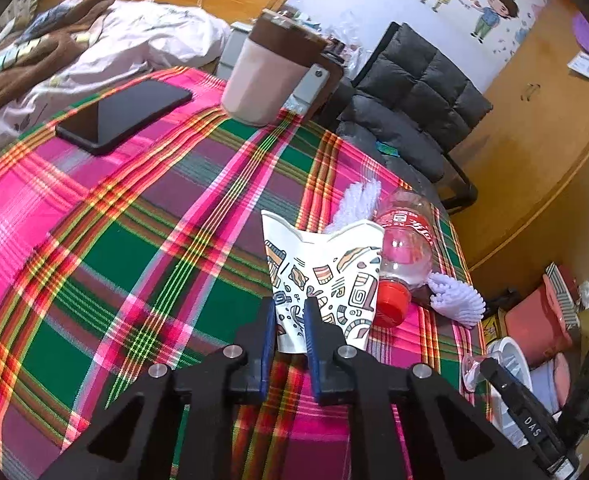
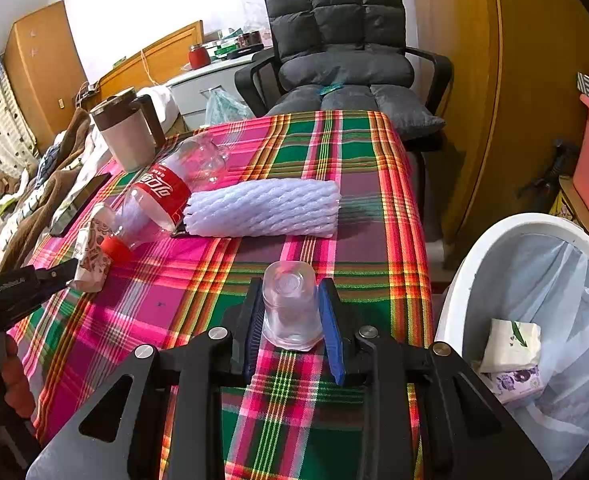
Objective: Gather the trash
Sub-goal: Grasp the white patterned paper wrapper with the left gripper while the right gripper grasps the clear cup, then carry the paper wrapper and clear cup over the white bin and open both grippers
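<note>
A squashed patterned paper cup lies on the plaid tablecloth. My left gripper is shut on its lower edge, and in the right wrist view the same cup shows pinched at the table's left side. My right gripper is shut on an upside-down clear plastic cup standing on the cloth, with both pads against its sides. An empty cola bottle with a red cap lies beside the paper cup. A white foam net sleeve lies against the bottle.
A white bin with a clear liner stands off the table's right edge, holding a tissue pack. A lidded mug and a black phone sit at the far side. A grey padded chair stands behind the table.
</note>
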Motion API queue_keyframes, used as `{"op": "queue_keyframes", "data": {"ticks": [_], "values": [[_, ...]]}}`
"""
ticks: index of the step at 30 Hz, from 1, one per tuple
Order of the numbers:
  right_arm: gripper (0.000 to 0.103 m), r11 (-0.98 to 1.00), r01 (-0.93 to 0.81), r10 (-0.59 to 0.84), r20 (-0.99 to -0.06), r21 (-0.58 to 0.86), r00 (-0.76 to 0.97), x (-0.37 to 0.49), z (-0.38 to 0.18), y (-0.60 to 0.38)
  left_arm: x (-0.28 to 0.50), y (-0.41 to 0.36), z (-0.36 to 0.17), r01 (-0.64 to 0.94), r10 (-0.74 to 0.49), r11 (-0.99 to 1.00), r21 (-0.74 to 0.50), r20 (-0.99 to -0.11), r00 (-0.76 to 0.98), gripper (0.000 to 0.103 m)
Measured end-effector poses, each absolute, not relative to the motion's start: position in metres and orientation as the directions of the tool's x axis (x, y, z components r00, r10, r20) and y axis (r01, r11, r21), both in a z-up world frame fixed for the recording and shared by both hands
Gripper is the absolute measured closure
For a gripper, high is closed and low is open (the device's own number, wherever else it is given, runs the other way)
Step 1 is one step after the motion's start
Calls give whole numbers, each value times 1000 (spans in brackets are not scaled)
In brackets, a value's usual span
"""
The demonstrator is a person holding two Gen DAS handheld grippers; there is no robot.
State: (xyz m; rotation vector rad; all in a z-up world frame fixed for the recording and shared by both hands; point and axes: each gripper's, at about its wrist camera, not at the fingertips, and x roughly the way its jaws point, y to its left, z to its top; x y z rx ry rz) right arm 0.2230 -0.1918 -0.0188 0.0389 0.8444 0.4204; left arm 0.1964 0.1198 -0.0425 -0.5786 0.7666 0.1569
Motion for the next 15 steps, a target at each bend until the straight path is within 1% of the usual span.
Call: {"op": "queue_keyframes", "data": {"ticks": [7,15], "values": [[73,906,-364,405,-695,217,594,212,-12,-194,188,101,-33,-302,-32,882,-363,-684,729,91],[73,892,-385,438,-670,238,600,191,-2,-200,161,77,-12,-261,23,927,-270,-653,757,91]]}}
